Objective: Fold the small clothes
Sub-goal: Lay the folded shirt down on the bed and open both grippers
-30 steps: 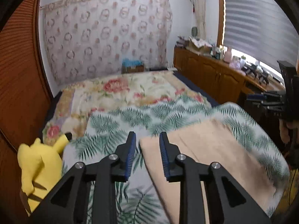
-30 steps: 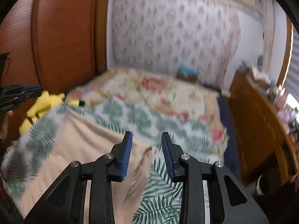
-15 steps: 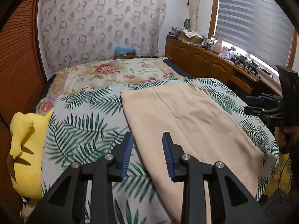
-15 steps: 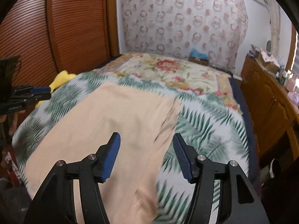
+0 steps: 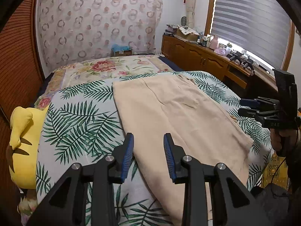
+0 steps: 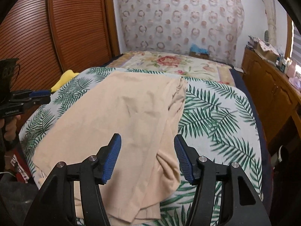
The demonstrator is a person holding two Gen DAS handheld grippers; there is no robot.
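A beige garment [image 5: 169, 113] lies spread flat on the palm-leaf bedspread [image 5: 79, 116]. It also shows in the right wrist view [image 6: 122, 120], with a rumpled fold along its near right edge. My left gripper [image 5: 148, 156] is open and empty, above the garment's near left edge. My right gripper [image 6: 147, 158] is wide open and empty, above the garment's near right part. Each gripper shows from the side in the other view, the right one [image 5: 263, 109] and the left one [image 6: 28, 98].
A yellow plush toy [image 5: 22, 141] lies at the bed's left edge. A floral sheet [image 5: 105, 69] covers the far half of the bed. A wooden cabinet [image 5: 203, 60] with clutter runs along the right. A slatted wooden door [image 6: 47, 33] stands on the left.
Both grippers have drawn back and tilted down, so more of the spread garment shows. The right gripper has opened wider. The garment now lies flat on the bed.
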